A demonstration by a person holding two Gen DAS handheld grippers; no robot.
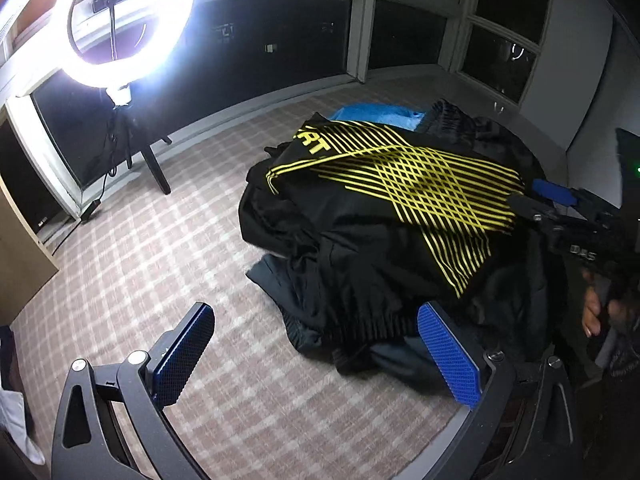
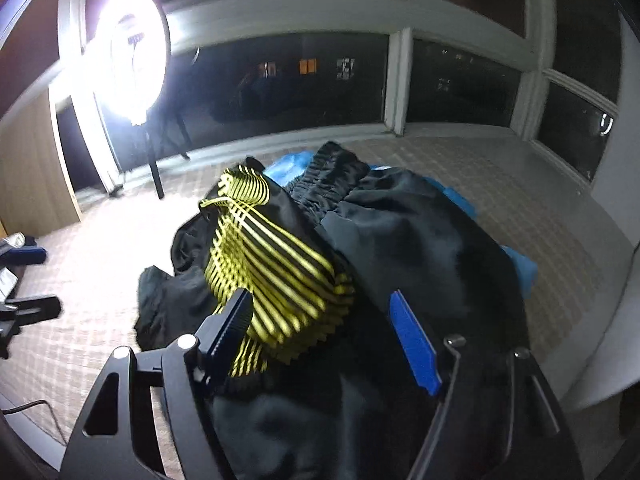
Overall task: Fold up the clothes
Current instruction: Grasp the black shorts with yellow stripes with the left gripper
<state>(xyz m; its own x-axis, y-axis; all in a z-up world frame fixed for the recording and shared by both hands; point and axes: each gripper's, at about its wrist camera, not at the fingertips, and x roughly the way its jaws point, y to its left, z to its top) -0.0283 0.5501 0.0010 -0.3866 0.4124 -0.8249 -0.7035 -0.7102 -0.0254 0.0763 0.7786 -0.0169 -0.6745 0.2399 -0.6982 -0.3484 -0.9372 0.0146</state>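
Note:
A heap of dark clothes lies on a checked carpet. On top is a black garment with yellow crossed stripes (image 1: 416, 184), also in the right wrist view (image 2: 272, 264). A blue cloth (image 1: 372, 114) lies under the heap at the back. My left gripper (image 1: 316, 360) is open, hovering at the heap's near edge with nothing between its blue pads. My right gripper (image 2: 324, 344) is open just above the striped garment and black cloth (image 2: 424, 248); it also shows at the right of the left wrist view (image 1: 560, 204).
A lit ring light (image 1: 120, 20) on a tripod stands at the back left by dark windows (image 1: 280, 48). A wooden panel (image 1: 20, 260) is at the left. A low grey ledge (image 2: 580, 184) runs along the right.

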